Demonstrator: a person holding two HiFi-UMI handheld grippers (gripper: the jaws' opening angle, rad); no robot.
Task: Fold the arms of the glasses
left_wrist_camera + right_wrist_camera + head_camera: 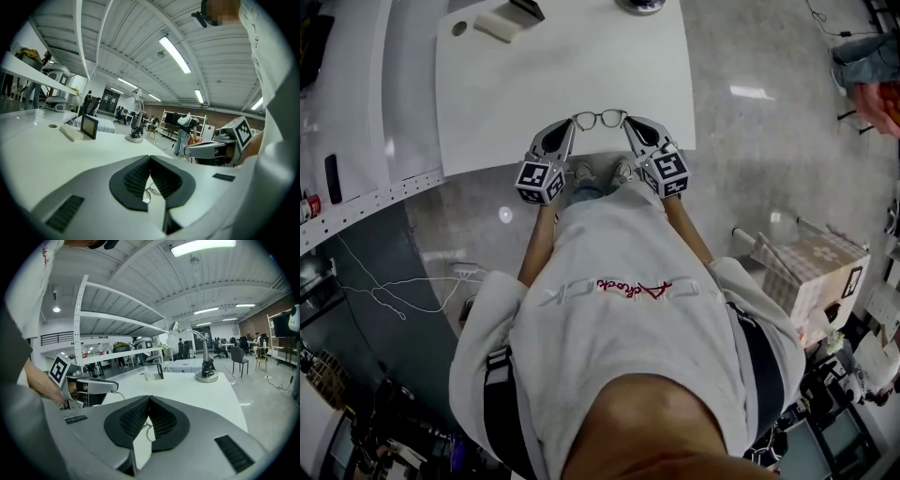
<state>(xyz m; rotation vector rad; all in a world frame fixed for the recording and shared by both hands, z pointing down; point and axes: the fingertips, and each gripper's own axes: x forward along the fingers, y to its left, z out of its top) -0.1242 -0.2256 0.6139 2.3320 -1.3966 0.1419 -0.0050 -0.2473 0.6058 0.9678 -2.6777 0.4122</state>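
Observation:
Thin dark-framed glasses [600, 118] lie at the near edge of the white table [581, 66], lenses facing away from me. My left gripper [569, 126] is at the frame's left end and my right gripper [630, 123] at its right end, each shut where an arm joins the frame. The arms themselves are hidden under the jaws. In the left gripper view the pads [140, 176] meet at the tips, with a bit of wire rim [151, 192] showing below them. The right gripper view shows the same: pads [136, 418] together, rim [149, 430] between them.
At the table's far left stand a white block [499, 25] and a small dark screen [525, 9]. A lamp base [639, 5] sits at the far edge. A white shelf unit [356, 112] runs along the left. A cardboard box [811, 272] stands on the floor at right.

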